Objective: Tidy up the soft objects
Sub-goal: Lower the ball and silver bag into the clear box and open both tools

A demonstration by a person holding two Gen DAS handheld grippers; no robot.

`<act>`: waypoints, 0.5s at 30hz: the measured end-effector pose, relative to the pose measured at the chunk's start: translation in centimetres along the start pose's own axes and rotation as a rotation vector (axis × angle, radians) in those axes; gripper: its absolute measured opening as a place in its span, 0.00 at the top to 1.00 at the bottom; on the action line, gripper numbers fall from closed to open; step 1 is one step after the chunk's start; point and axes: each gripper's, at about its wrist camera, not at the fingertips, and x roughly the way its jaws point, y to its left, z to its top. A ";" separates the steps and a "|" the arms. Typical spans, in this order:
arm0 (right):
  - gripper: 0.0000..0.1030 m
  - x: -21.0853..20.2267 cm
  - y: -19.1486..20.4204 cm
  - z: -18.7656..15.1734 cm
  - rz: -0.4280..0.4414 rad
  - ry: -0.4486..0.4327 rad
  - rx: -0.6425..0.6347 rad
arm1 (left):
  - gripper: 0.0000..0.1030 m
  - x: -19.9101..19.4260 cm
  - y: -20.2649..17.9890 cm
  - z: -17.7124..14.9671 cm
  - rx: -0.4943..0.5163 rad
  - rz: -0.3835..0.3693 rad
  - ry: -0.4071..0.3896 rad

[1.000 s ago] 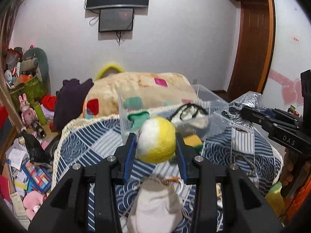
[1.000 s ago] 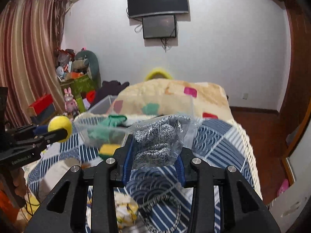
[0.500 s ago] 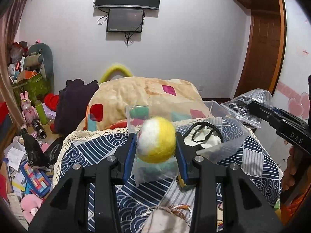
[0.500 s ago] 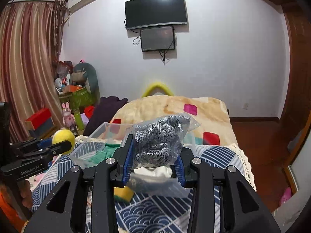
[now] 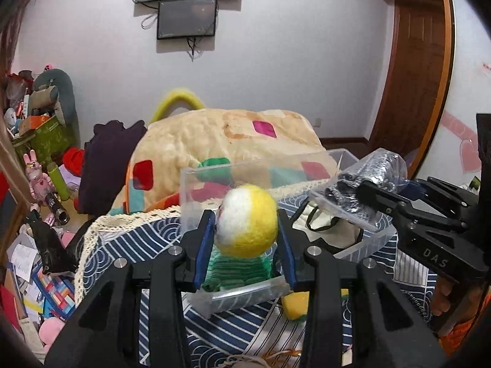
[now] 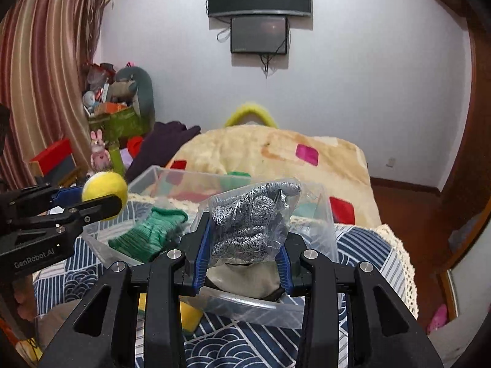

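My left gripper is shut on a yellow and white felt ball, held above the near edge of a clear plastic bin. My right gripper is shut on a clear bag of grey knitwear, over the same bin. Inside the bin lie a green knitted piece and a cream pouch with a black cord. In the right wrist view the left gripper with the ball shows at the left. The bag shows at the right of the left wrist view.
The bin stands on a blue and white patterned cloth with a lace edge. A yellow sponge lies just before the bin. Behind is a cream blanket with coloured patches. Toys and papers clutter the floor at the left.
Both grippers have moved forward over the bed, so the bin now lies right under them. The ball and the bag stay held. The cream pouch by the left gripper has slipped out of view.
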 end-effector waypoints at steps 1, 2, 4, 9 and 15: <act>0.67 0.3 -0.3 0.0 0.001 0.010 0.003 | 0.62 0.4 -0.2 0.0 0.006 -0.003 0.010; 0.67 0.6 -0.4 -0.1 -0.002 0.019 0.006 | 0.62 0.9 -0.5 -0.1 0.014 -0.007 0.024; 0.67 1.1 -0.7 -0.2 -0.004 0.035 0.010 | 0.62 1.6 -0.9 -0.1 0.026 -0.011 0.041; 0.67 2.1 -0.9 -0.5 -0.005 0.079 0.005 | 0.62 3.6 -2.0 -0.3 0.063 -0.013 0.090; 0.65 2.3 -1.1 -0.8 -0.002 0.110 0.008 | 0.58 5.0 -2.3 -0.5 0.072 -0.015 0.133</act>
